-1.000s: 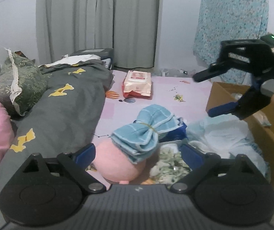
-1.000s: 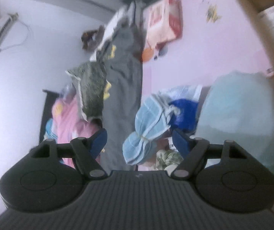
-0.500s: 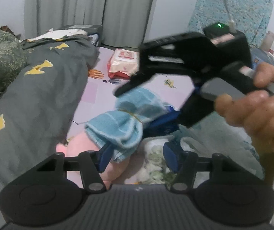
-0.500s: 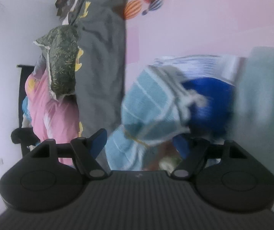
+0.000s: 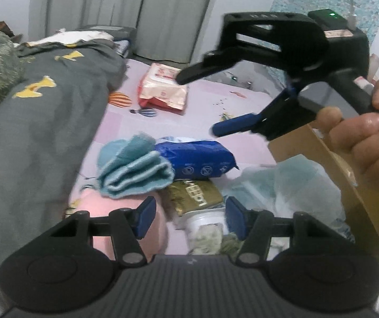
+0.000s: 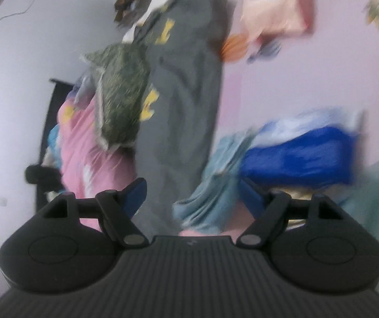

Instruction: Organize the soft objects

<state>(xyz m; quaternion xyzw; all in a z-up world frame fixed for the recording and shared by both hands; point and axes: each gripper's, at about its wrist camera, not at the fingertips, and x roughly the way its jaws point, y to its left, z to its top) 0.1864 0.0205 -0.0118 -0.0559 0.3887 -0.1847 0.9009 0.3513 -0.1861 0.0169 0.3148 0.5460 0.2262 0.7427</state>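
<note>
A rolled light-blue towel [image 5: 134,171] lies on the pink bed sheet on top of a pink plush [image 5: 102,209], next to a blue packet [image 5: 194,159] and an olive packet [image 5: 196,194]. My left gripper [image 5: 188,216] is open and empty, low over the olive packet and a white floral bundle [image 5: 206,232]. My right gripper [image 5: 197,103] shows in the left wrist view, open and empty, held in the air above the pile. In the blurred right wrist view the right gripper [image 6: 192,193] is open above the towel [image 6: 210,175] and the blue packet [image 6: 295,156].
A grey blanket [image 5: 38,122] with yellow shapes covers the left of the bed. A pink wipes pack [image 5: 163,87] lies farther back. A cardboard box [image 5: 332,169] stands at the right, with a pale teal plastic bag [image 5: 282,182] beside it. Curtains hang behind.
My right gripper has lifted up and back from the towel, still open. The left gripper has moved forward and down toward the pile. The towel now lies lower, off the blue packet.
</note>
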